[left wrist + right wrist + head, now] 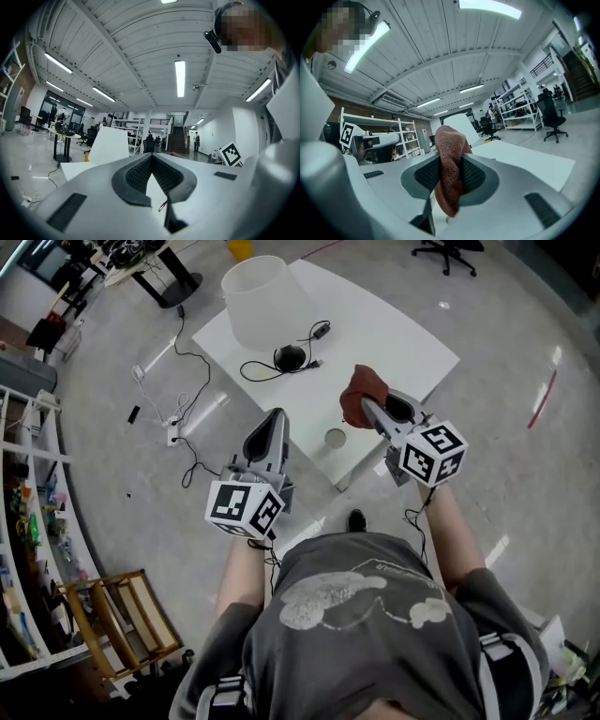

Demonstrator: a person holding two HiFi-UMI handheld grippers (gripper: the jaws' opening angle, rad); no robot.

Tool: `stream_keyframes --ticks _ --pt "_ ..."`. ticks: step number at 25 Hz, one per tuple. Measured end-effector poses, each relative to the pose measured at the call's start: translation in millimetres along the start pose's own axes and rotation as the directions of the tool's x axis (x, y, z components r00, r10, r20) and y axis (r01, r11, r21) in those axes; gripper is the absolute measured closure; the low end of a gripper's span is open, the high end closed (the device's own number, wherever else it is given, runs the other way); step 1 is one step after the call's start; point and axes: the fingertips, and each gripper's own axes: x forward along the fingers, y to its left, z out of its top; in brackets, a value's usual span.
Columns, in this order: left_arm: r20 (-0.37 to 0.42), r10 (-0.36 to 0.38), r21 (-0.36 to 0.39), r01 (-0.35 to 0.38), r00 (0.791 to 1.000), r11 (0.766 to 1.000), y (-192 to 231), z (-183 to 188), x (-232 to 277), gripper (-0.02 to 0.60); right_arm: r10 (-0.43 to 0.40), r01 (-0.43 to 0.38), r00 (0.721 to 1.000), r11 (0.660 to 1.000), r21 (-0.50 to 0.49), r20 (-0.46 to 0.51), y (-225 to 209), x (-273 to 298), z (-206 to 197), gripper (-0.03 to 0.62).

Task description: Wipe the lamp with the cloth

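Note:
A white lamp (259,302) with a wide shade stands at the far left of the white table (394,343); its shade (108,146) also shows in the left gripper view and, further off, the shade (461,125) in the right gripper view. My right gripper (367,407) is shut on a rust-red cloth (359,395), which hangs bunched between the jaws (449,171) over the table's near edge. My left gripper (272,423) hovers at the table's near left edge, shut with nothing in it (151,157).
A black round lamp base or switch (290,357) with a looping black cable (253,370) lies by the lamp. A small round object (335,438) sits near the table's front. Cables and a power strip (174,432) lie on the floor at left; shelves (28,521) stand further left.

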Motion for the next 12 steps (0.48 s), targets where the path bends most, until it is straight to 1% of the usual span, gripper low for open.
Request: stream_keyframes --ticks 3,6,12 --pt "0.012 0.037 0.012 -0.037 0.999 0.999 3.0 3.7 9.7 0.574 0.028 -0.028 1.000 1.000 -0.004 -0.008 -10.9 9.2 6.3 0.497" --pt "0.012 0.068 0.027 -0.068 0.998 0.997 14.4 2.1 23.5 0.574 0.047 -0.047 0.999 0.999 -0.011 0.000 -24.1 25.6 13.1 0.497" --pt "0.004 0.086 0.023 -0.086 0.996 0.996 43.9 -1.0 41.4 0.574 0.039 -0.039 0.999 0.999 -0.008 -0.009 -35.9 56.9 12.3 0.497"
